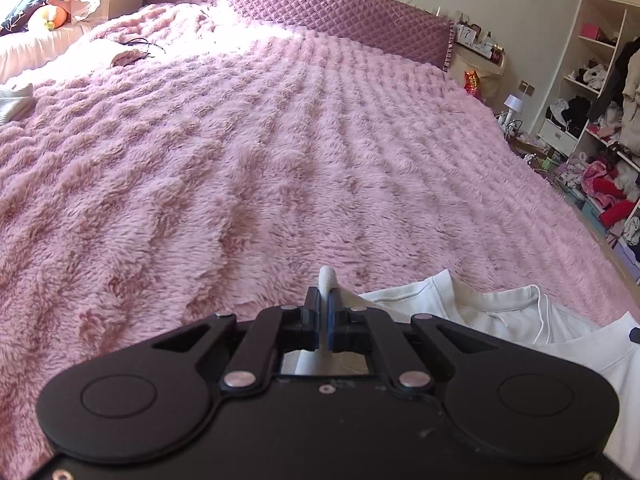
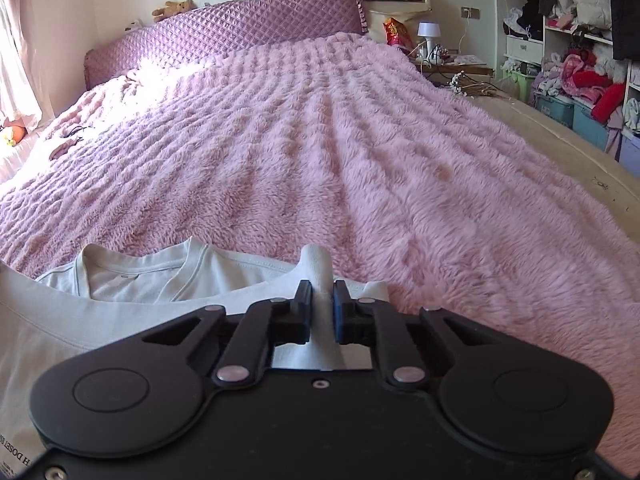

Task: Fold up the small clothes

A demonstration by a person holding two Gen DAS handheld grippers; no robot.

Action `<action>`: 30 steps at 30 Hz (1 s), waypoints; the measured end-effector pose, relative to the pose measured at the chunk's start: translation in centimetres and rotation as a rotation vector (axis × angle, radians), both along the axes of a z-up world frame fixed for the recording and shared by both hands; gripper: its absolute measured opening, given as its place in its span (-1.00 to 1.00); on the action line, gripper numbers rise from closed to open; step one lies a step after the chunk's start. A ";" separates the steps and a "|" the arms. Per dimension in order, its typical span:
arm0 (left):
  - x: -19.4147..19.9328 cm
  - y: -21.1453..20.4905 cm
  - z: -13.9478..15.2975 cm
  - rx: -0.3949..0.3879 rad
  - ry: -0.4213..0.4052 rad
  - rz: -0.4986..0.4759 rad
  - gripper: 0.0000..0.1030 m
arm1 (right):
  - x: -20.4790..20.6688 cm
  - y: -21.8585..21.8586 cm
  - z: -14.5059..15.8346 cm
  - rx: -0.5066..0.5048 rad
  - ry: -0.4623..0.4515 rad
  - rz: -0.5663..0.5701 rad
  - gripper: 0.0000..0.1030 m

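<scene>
White cotton makes up the small garment point(image 2: 132, 280), a soft top with a piped V-neckline, lying on the near edge of the fluffy pink bedspread point(image 1: 260, 152). One such garment shows, seen from both sides. In the left wrist view its neckline lies to the right of the fingers; in the right wrist view it lies to the left of them, so the cloth spans between the two tools.

Both are clenched on it. The left gripper point(image 1: 325, 312) has its jaws pressed together on a thin pinch of white fabric that sticks up just beyond the fingertips. The right gripper point(image 2: 322, 304) grasps a thicker bunched ridge of the same cloth, which likewise pokes up ahead of the tips. A wide white panel with small printed letters point(image 2: 16, 460) lies below and left of the right fingers; whether it belongs to this top or to something else I cannot tell.

Judging by this, the fold is only at its start: two edges are seized, nothing is yet turned over, and the neckline still lies open and flat. Lifting, laying over and smoothing all seem to remain.

Farther ahead of the fingers stands one quilted purple headboard point(image 2: 240, 36). Far to the left of the left fingers lies one pale folded cloth point(image 1: 16, 100), possibly a piece already finished. To the right rise cluttered white shelves point(image 1: 600, 92).
</scene>
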State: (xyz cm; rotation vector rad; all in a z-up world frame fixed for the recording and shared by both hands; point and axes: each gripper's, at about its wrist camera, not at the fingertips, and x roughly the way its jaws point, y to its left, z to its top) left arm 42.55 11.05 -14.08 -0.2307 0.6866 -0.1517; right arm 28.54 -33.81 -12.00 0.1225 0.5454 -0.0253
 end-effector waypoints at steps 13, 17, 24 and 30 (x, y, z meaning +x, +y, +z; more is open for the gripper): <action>2.4 1.3 -6.5 -0.039 0.153 0.021 -0.80 | 2.7 -1.9 -4.8 0.070 0.089 -0.058 -0.72; -0.2 2.9 -3.5 -0.089 0.134 0.072 -0.77 | -0.8 -1.1 -2.1 0.050 0.029 -0.085 -0.40; -11.0 -1.4 0.6 -0.049 0.086 -0.100 -0.62 | -9.5 4.8 -1.2 0.183 0.011 0.123 -0.39; -17.1 -6.2 -1.6 -0.065 0.142 -0.179 -0.39 | -12.8 12.1 -4.1 0.286 0.047 0.265 -0.39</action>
